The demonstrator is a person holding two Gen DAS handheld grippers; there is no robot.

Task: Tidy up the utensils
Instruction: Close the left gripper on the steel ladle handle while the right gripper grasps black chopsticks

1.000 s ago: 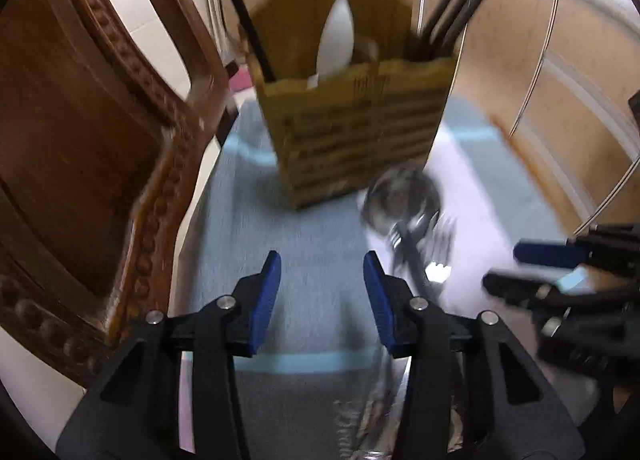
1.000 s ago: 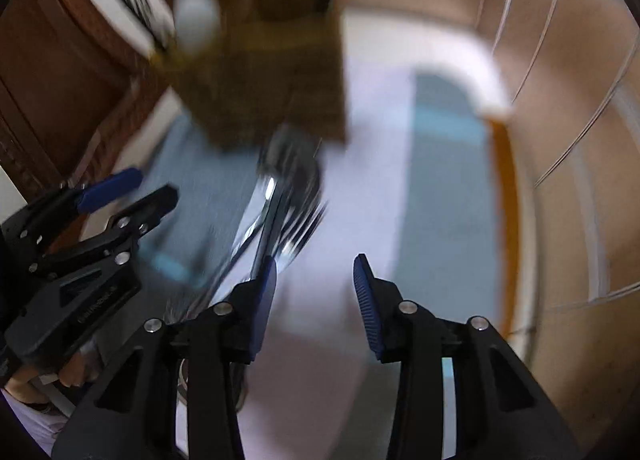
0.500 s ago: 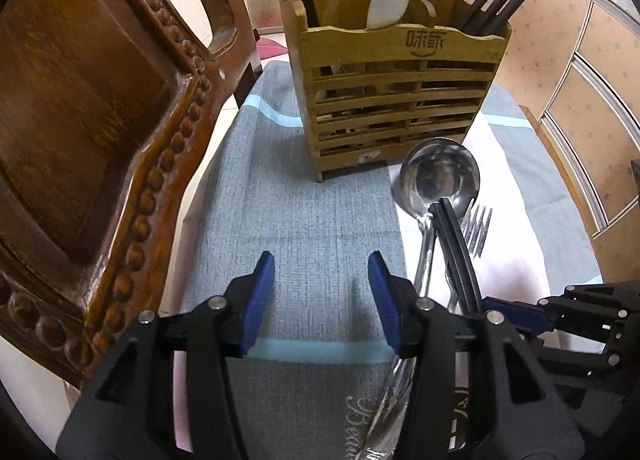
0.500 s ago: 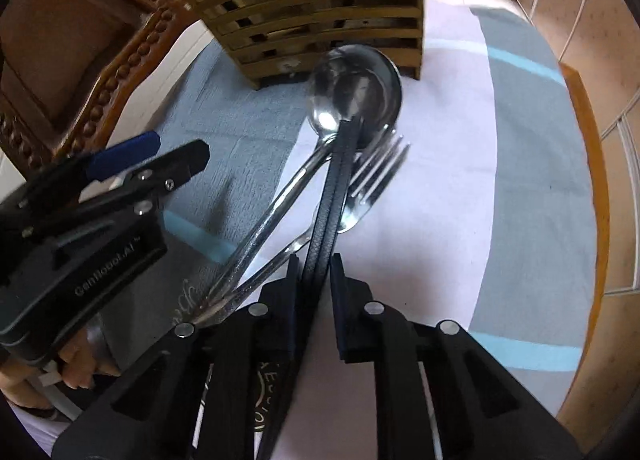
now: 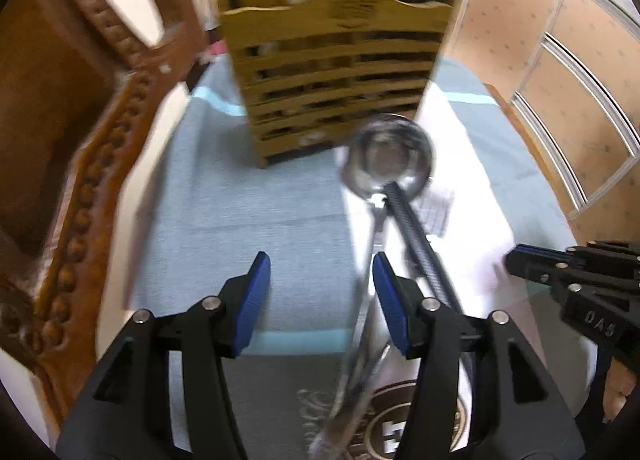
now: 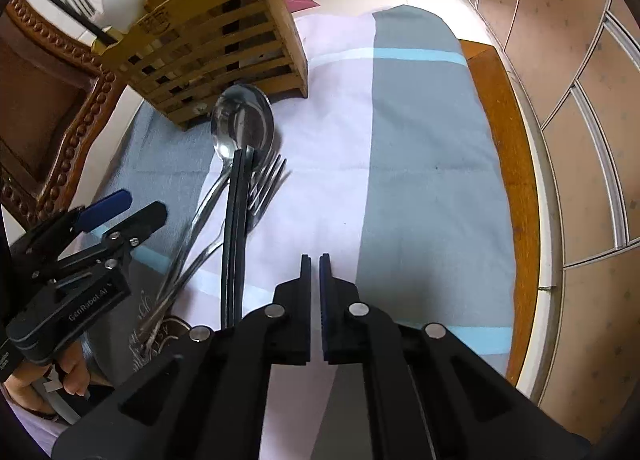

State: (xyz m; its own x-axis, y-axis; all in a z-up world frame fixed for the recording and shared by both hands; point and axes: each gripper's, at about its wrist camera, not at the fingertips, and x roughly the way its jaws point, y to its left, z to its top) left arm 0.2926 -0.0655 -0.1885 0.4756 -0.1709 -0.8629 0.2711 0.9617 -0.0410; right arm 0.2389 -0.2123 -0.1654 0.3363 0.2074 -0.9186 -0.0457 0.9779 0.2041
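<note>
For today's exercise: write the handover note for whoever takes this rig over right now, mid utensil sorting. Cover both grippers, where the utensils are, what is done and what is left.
Left gripper: open, empty, hovering over the cloth.
Right gripper: jaws nearly shut with nothing between them, off to the right of the pile.
On the cloth, in front of the wooden holder: ladle, black chopsticks lying across it, fork.
Done: the holder already has a white spoon, chopsticks and a fork in it.
Left: the three loose items are not yet in the holder.
</note>
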